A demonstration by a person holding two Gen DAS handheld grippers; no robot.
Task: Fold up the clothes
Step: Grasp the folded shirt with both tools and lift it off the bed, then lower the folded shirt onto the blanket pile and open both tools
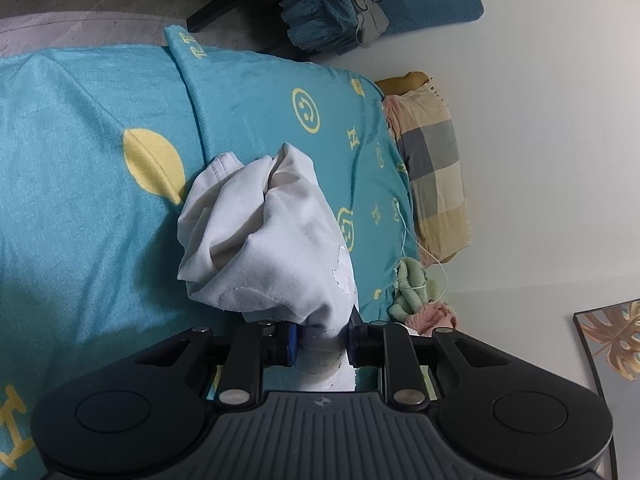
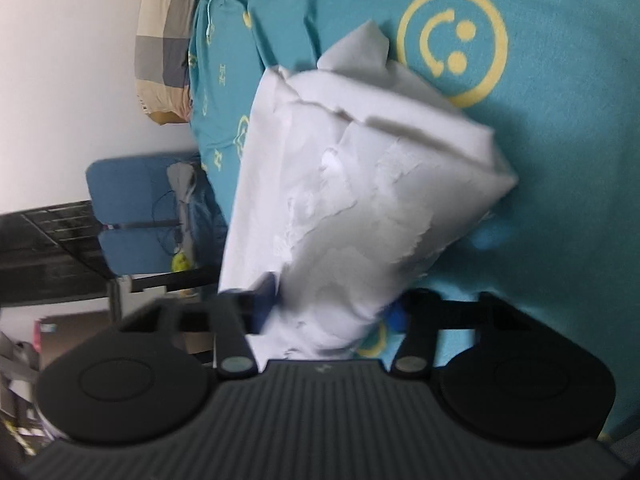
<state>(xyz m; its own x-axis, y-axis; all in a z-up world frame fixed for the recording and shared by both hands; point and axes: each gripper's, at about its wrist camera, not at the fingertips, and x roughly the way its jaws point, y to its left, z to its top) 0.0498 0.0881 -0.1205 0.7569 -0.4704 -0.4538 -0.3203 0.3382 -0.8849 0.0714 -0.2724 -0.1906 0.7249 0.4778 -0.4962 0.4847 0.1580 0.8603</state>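
A crumpled white garment hangs bunched over a teal bedspread printed with yellow smileys. My left gripper is shut on a gathered end of it, the blue pads pinching the cloth. In the right wrist view the same white garment shows a cracked, peeling print and fans out from my right gripper. Its fingers press on the bunched cloth from both sides. This view is blurred. The bedspread lies just beneath.
A checked pillow lies along the bed's edge by the white wall, with a green plush toy beside it. A blue chair and a dark rack stand beyond the bed. A framed leaf picture leans at the right.
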